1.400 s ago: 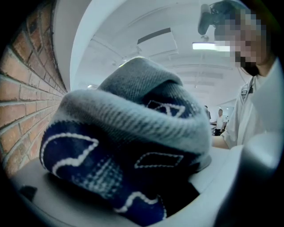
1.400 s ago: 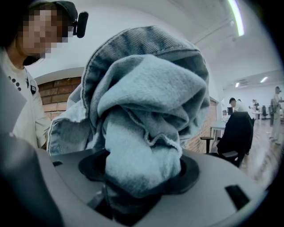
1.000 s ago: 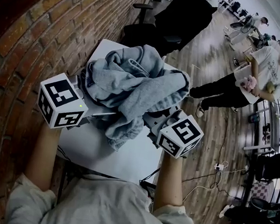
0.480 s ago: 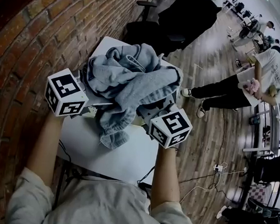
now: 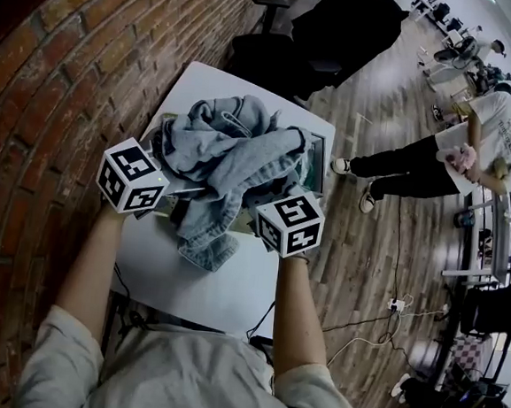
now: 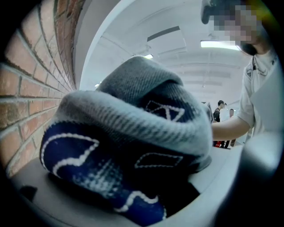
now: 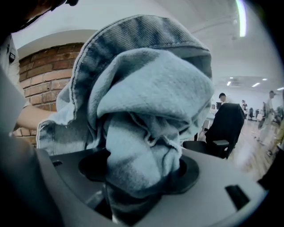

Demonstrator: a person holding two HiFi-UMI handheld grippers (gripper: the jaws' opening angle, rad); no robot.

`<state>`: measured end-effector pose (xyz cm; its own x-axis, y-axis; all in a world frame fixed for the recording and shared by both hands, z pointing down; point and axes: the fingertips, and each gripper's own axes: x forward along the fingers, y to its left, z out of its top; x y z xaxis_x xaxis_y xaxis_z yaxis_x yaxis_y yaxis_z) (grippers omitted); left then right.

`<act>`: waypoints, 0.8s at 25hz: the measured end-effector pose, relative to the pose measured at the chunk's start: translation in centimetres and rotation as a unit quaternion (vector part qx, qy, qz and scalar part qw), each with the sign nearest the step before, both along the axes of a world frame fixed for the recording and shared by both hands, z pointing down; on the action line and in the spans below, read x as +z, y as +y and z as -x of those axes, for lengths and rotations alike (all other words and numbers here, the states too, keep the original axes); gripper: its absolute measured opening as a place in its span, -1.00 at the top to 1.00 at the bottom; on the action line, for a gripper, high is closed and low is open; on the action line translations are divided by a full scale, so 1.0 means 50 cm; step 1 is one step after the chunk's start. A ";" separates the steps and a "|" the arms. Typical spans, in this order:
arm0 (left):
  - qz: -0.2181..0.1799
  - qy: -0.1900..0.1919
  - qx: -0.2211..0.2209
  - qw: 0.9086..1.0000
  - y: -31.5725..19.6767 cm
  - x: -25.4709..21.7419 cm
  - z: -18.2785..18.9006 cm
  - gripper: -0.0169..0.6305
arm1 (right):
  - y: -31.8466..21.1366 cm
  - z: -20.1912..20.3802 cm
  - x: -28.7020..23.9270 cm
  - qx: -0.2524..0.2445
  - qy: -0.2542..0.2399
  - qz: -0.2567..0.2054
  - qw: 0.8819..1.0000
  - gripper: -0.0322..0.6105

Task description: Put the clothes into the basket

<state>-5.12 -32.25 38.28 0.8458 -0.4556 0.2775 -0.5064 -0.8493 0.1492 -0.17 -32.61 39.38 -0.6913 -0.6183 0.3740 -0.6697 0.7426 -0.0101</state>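
Note:
A bundle of clothes, grey sweatshirt cloth and pale denim, hangs between both grippers over the white table. My left gripper is shut on a navy knit garment with white pattern and a grey ribbed band, which fills the left gripper view and hides the jaws. My right gripper is shut on a fold of grey sweatshirt, with denim draped above it. A loose end of cloth dangles toward the table. A dark-rimmed edge, perhaps the basket, shows right of the bundle; I cannot tell for sure.
A brick wall runs along the table's left side. A black office chair stands beyond the table's far end. People stand on the wooden floor at the right. Cables and a power strip lie by the table's right side.
Both grippers and the bundle have moved away from the head camera and look smaller. The two cubes have come closer together, and the dangling cloth now hangs nearer the table.

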 end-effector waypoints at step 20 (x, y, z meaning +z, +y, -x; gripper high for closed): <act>0.184 -0.055 -0.078 0.978 -0.030 0.228 0.023 -0.69 | -0.014 -0.019 0.235 0.042 0.035 0.227 0.972 0.01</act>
